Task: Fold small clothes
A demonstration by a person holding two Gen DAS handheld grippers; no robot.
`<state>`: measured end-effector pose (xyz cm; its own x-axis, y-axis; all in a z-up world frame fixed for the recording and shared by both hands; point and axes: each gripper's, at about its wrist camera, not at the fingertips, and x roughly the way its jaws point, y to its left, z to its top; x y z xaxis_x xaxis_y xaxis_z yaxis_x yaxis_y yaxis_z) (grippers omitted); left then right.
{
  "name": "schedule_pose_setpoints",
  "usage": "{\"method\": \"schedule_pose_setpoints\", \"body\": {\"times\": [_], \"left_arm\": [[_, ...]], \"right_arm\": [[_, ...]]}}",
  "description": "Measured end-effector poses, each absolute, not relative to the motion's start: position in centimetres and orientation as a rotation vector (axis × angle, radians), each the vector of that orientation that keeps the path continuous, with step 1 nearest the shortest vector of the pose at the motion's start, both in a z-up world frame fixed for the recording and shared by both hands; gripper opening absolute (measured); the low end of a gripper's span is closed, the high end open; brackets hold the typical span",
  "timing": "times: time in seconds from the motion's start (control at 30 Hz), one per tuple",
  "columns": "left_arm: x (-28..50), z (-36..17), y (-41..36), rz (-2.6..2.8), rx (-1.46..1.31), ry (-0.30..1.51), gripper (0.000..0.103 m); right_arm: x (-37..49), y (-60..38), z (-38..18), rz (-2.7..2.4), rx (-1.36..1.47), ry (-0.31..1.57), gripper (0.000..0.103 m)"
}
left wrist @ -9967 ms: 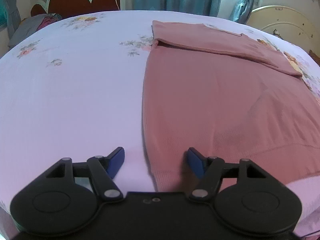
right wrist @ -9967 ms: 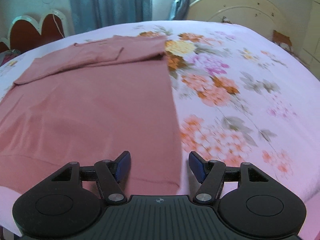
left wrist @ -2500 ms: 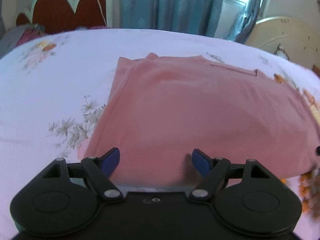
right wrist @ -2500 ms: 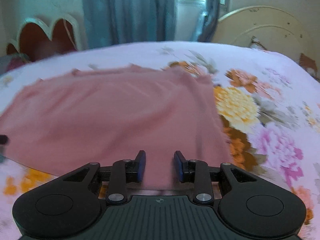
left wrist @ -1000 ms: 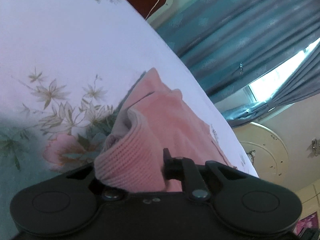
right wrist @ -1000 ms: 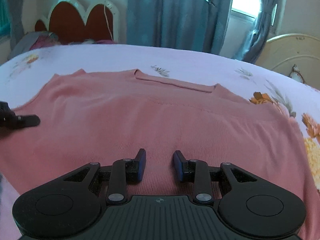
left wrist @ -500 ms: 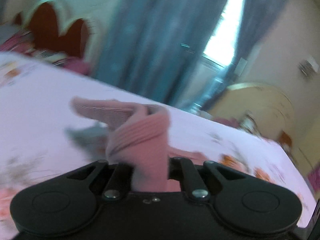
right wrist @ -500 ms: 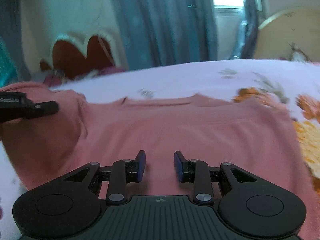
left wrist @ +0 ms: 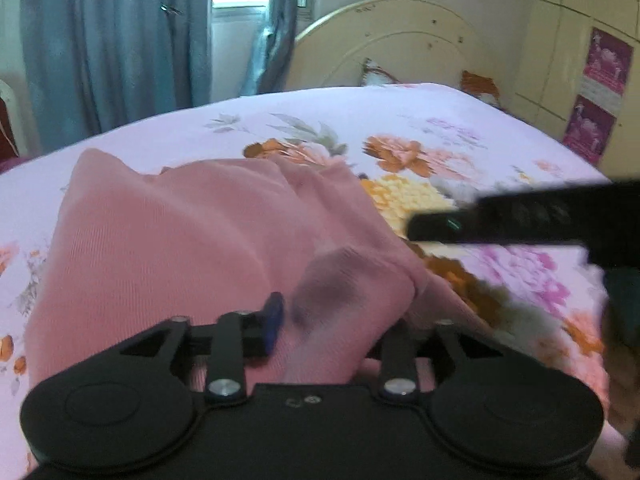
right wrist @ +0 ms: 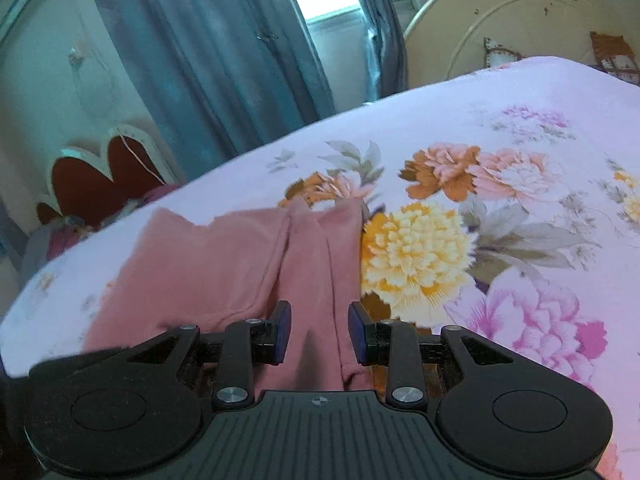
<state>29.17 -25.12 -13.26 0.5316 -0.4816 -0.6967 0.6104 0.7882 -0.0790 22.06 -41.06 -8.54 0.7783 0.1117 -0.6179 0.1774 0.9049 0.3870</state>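
Left claw [left wrist: 334,326]: jaws opening, a bunched fold of the pink garment [left wrist: 192,232] between them; the left pad [left wrist: 274,322] stands clear of the cloth, the right pad is hidden under it. Right claw [right wrist: 319,332]: jaws opening, a narrow gap, garment folds lying between the pads without visible pressure. The garment lies folded over on the floral bedsheet [right wrist: 500,152]. Blue curtains [right wrist: 224,60] hang behind.

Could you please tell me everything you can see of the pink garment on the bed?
The pink garment is a soft, fine-ribbed knit, lying folded over and rumpled on the floral bedsheet. A bunched fold sits between the opening jaws of the left gripper; another fold runs between those of the right gripper, also opening.
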Motion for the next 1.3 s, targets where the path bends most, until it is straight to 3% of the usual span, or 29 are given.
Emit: {"method": "schedule_pose_setpoints", "body": {"times": [0.03,0.07,0.1,0.3,0.4,0.57,0.63,0.9,1.0,1.3], "left_arm": [[28.8,-12.9,-24.5,-0.671,0.166,0.774,0.057],[28.3,-12.5,-24.0,-0.679,0.161,0.768,0.067],[27.6,-12.2,-23.8,-0.679,0.168,0.757,0.070],[27.4,-10.5,-19.8,-0.627,0.111,0.754,0.071],[28.8,-9.7,-17.0,-0.523,0.056,0.740,0.071],[32.5,-9.4,-14.5,-0.392,-0.022,0.743,0.070],[33.9,-9.4,-14.5,-0.366,-0.028,0.750,0.070],[36.7,-11.9,-13.7,-0.326,-0.085,0.813,0.072],[36.9,-12.6,-14.1,-0.333,-0.075,0.830,0.073],[37.2,-13.3,-14.6,-0.340,-0.065,0.833,0.074]], "right_arm": [[22.4,-41.1,-8.4,-0.024,0.453,0.679,0.058],[22.6,-41.0,-8.0,-0.013,0.456,0.662,0.072],[22.7,-40.8,-7.7,-0.004,0.448,0.645,0.081],[25.9,-39.1,-8.4,0.110,0.440,0.706,0.081],[27.8,-38.6,-10.1,0.127,0.452,0.761,0.060],[29.7,-38.2,-12.4,0.136,0.449,0.817,0.054],[30.0,-38.0,-12.8,0.143,0.456,0.829,0.032],[30.4,-37.5,-12.4,0.149,0.455,0.833,0.032],[30.5,-37.3,-12.3,0.120,0.430,0.820,0.015],[30.5,-35.6,-10.9,0.103,0.356,0.765,0.010]]}}
